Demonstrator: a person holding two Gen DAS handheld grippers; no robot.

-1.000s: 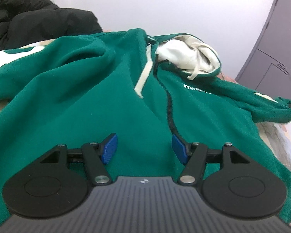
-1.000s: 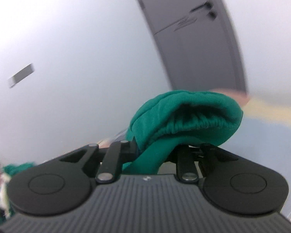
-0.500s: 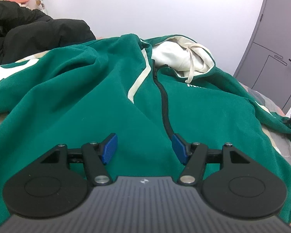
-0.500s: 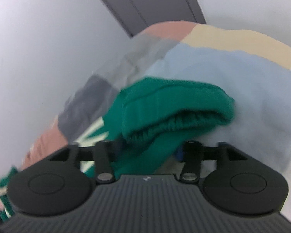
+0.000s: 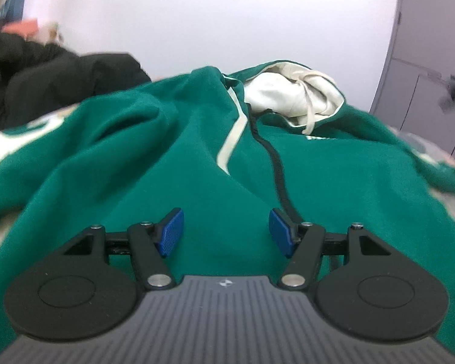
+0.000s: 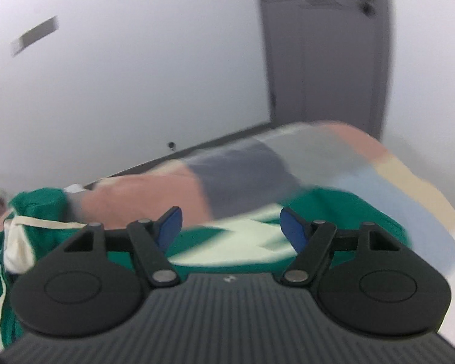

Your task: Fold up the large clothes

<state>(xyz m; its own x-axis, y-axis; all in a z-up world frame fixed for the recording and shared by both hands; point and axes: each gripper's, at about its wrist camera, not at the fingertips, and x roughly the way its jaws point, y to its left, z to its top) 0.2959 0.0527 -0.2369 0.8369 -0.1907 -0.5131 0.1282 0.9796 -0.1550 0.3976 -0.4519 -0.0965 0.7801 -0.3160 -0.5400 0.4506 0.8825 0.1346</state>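
Green fleece, a large hoodie point(image 5: 173, 157) with a cream-lined hood point(image 5: 291, 97), lies spread on a bed with a patchwork cover point(image 6: 251, 166). A black jacket point(image 5: 45, 85) is heaped beyond it, with a grey door point(image 6: 324, 54) at the far end. The left hand-held gripper point(image 5: 224, 232) hangs tilted down over the zipper point(image 5: 276, 170), jaws spread and empty. The right hand-held gripper point(image 6: 230, 229) has just been opening; its jaws stand wide above a sleeve point(image 6: 333, 212) lying on the cover, gripping nothing.

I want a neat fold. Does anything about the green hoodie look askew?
Yes: the green hoodie lies rumpled in deep folds, its cream-lined hood bunched up, its zipper snaking crookedly.
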